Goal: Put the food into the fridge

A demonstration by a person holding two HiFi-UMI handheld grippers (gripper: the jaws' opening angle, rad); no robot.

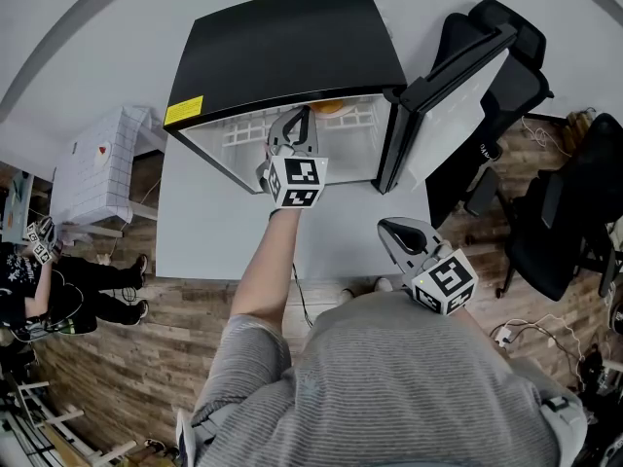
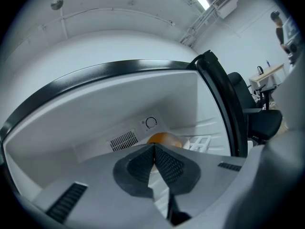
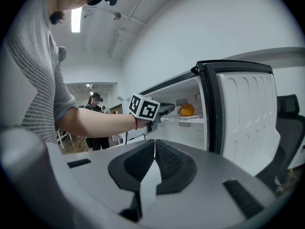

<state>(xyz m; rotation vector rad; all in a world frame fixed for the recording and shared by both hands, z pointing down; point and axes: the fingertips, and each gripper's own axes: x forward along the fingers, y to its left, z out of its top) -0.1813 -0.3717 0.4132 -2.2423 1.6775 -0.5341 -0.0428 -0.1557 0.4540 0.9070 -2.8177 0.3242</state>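
Note:
A small black-topped fridge (image 1: pixel 282 47) stands on a white table with its door (image 1: pixel 458 95) swung open to the right. An orange (image 1: pixel 329 107) lies on the wire shelf inside; it also shows as the orange (image 2: pixel 164 138) just beyond my left jaws and as the orange (image 3: pixel 187 109) deep in the fridge. My left gripper (image 1: pixel 302 115) reaches into the fridge opening, shut with nothing between its pads, a little short of the orange. My right gripper (image 1: pixel 389 227) hangs over the table's front right, shut and empty, pointing at the fridge.
The white table (image 1: pixel 214 222) has bare room in front of the fridge. Black office chairs (image 1: pixel 555 212) stand to the right of the open door. A white grid-patterned box (image 1: pixel 97 163) sits at the left, and a person (image 1: pixel 58 290) stands beyond it on the wooden floor.

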